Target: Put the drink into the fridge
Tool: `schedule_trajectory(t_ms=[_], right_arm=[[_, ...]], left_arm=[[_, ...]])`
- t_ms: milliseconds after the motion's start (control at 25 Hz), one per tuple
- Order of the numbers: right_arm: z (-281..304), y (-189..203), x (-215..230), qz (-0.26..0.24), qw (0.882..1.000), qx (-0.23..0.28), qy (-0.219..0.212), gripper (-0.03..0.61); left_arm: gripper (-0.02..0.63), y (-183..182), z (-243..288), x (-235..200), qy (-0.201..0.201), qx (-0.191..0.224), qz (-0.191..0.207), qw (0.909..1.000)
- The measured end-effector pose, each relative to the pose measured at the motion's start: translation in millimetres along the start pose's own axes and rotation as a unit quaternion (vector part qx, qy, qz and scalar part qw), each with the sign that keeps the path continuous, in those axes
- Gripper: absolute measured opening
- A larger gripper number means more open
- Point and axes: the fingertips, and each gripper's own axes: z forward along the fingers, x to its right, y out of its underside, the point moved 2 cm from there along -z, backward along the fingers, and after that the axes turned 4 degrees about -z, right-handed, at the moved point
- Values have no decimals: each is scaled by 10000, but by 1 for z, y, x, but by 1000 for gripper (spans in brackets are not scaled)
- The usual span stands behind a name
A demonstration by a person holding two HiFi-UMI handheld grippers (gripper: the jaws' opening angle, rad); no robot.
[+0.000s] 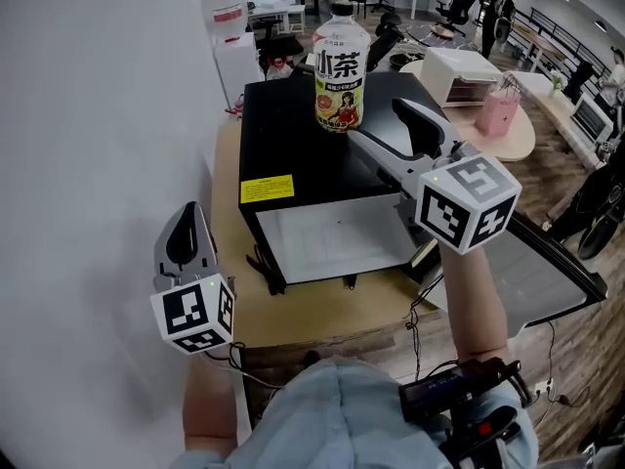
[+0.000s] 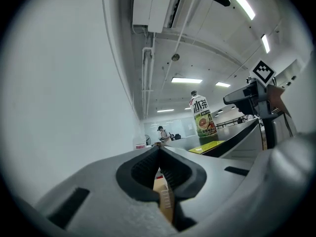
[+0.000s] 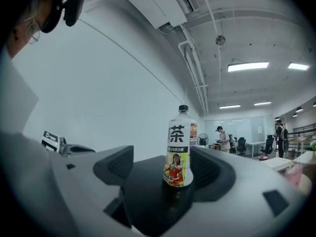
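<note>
we are looking down at a black mini fridge [image 1: 293,130] that sits on a wooden table [image 1: 293,313] pushed against a plain white wall [image 1: 98,115] on the left. the fridge door [image 1: 547,272] hangs open to the right, showing a pale interior, and a yellow label [image 1: 267,189] sits on the near left corner of its top. the drink bottle [image 1: 340,66] stands upright on the fridge top, toward the far edge. beyond it the room is an open office with desks, chairs and strip lights on the ceiling, and on the right a round table [image 1: 522,140] carries a white box [image 1: 459,74] and a pink cup [image 1: 498,110]. only the head view shows the open door and the inside of the fridge. the two gripper views sit low and show the ceiling and people standing far off instead, and the left gripper view also catches the other gripper off to its right. the right gripper [image 1: 376,120] hovers over the fridge top with its jaws wide apart. in its own view the bottle stands just ahead, framed between the two pads but touching neither. the left gripper [image 1: 187,213] is held low at the near left, well apart from the fridge, with its jaws closed together on nothing.
</note>
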Motion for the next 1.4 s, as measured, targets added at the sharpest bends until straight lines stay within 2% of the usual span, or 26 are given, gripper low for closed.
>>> schedule_trajectory(t_ms=[160, 400, 640, 920, 1040, 1400], right_arm=[[28, 6, 14, 145, 9998, -44, 121, 401], [81, 14, 27, 324, 9993, -181, 65, 476], [116, 20, 35, 320, 9988, -348, 152, 505], [138, 28, 46, 567, 9972, -451, 174, 490], [141, 28, 50, 607, 9967, -469, 257, 406], [128, 18, 45, 550, 9977, -310, 259, 390]], left_arm=[[9, 11, 11, -7, 38, -40, -54, 10000], [9, 37, 33, -17, 140, -249, -183, 9994], [9, 53, 41, -29, 109, -381, -308, 9987], [9, 66, 44, -41, 42, -434, -410, 9982], [9, 66, 42, -45, 14, -442, -414, 9982], [9, 65, 36, -41, 70, -446, -371, 9983]])
